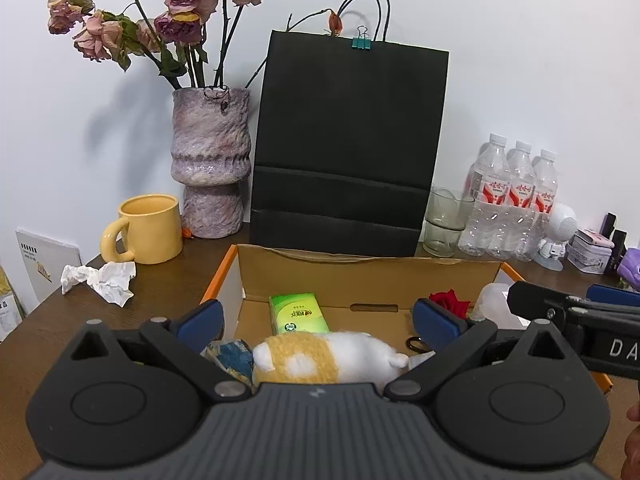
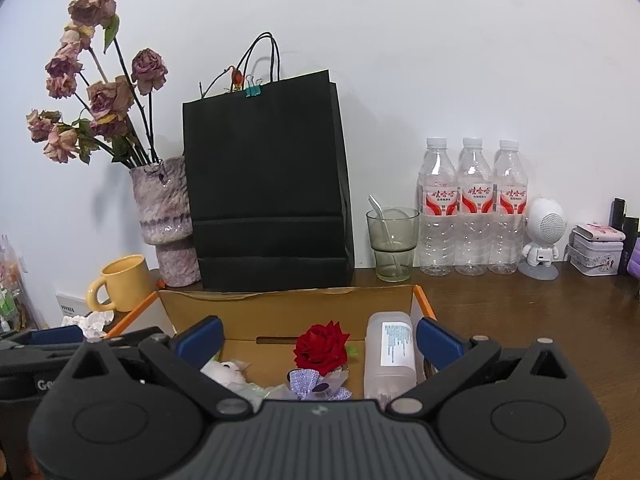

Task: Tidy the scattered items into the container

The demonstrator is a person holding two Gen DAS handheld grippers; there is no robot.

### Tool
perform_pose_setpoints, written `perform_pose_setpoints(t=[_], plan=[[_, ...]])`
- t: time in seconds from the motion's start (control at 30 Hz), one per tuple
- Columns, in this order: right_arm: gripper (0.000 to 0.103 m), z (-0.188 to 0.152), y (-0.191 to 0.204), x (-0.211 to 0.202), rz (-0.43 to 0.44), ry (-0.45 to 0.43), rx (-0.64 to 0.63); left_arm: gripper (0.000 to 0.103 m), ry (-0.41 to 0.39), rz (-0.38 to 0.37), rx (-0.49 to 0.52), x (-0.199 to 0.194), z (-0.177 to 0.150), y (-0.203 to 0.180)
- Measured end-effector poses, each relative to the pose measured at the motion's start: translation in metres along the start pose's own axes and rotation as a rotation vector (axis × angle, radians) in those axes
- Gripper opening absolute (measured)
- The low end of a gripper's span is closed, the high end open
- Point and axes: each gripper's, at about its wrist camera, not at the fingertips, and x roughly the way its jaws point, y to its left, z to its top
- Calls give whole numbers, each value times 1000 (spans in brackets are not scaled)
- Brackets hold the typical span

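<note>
Bench point(image 2: 540, 320) of dark wood carries everything here, backed by a white wall. Against that wall stands a black paper bag point(image 2: 266, 184), with a mottled vase point(image 2: 162, 216) of dried roses on its left and three water bottles point(image 2: 472, 208) well off to its right. An open cardboard box point(image 1: 360, 276) sits just in front of the bag, and both tools hang over its near edge. Inside it lie a yellow-and-white plush toy point(image 1: 324, 356), a green tissue packet point(image 1: 298, 314), a frosted bottle point(image 2: 390, 354) on its side and a red rose point(image 2: 320, 346). The left tool point(image 1: 320, 320) is spread wide and holds nothing, directly above the plush toy. The right tool point(image 2: 318, 340) is likewise wide and holding nothing, above the rose. A yellow mug point(image 1: 148, 228) stands left of the box, and a crumpled tissue point(image 1: 102, 278) lies on the bench beside it, outside the box.
</note>
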Motion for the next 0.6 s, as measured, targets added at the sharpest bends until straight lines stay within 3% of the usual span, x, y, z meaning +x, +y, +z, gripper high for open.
perform_pose_setpoints(t=[0.33, 0.5, 0.6], plan=[[103, -13, -5, -32, 35, 29, -37, 103, 6, -53, 48, -37, -16, 8], [103, -40, -6, -58, 58, 77, -88, 103, 76, -97, 63, -52, -49, 18], [103, -61, -2, -63, 71, 148, -109, 101, 126, -106, 89, -53, -70, 16]])
